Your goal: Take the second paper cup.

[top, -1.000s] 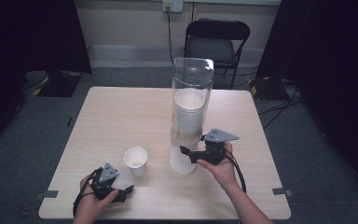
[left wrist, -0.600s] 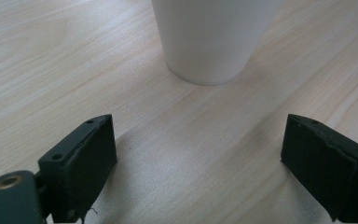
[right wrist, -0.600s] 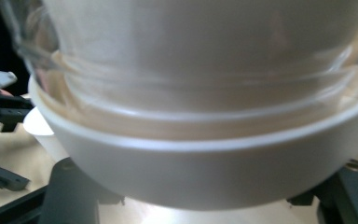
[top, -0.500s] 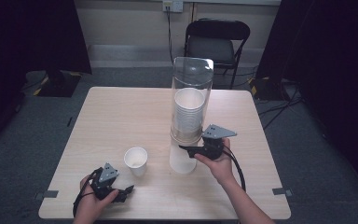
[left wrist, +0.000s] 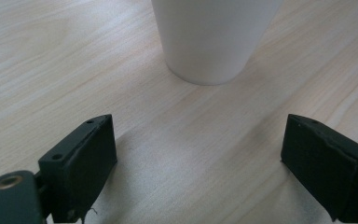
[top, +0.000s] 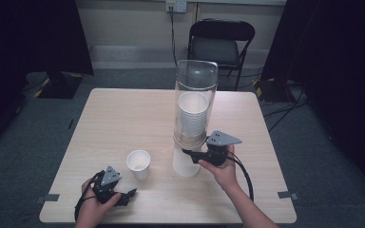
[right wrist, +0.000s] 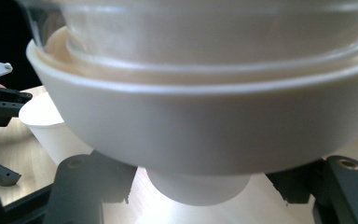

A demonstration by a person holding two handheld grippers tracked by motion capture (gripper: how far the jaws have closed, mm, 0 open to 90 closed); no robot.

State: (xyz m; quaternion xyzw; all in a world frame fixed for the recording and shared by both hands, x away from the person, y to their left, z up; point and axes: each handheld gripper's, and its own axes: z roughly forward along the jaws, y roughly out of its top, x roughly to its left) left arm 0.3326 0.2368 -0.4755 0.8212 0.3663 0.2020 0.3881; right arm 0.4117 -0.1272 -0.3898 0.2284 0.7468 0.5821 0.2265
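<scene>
A clear tube dispenser [top: 196,85] stands mid-table with a stack of white cups inside. Its cream collar [right wrist: 205,121] looms close in the right gripper view. The lowest cup [top: 185,166] hangs out below the collar. My right gripper [top: 191,154] reaches in from the right, and its jaws stand on either side of that cup [right wrist: 198,189], closed in on it. A loose white cup [top: 139,164] stands upright front left. My left gripper [top: 127,195] rests on the table just short of this cup [left wrist: 214,37], open, with nothing between its fingers [left wrist: 81,158].
The wooden table [top: 123,118] is bare at the back and left. A black folding chair [top: 221,45] stands beyond its far edge. Tape marks [top: 285,194] sit near the front corners. The left gripper [right wrist: 2,137] is at the left edge of the right gripper view.
My right gripper has edged slightly up and left, closer onto the cup under the dispenser. The left gripper and the loose cup have stayed put.
</scene>
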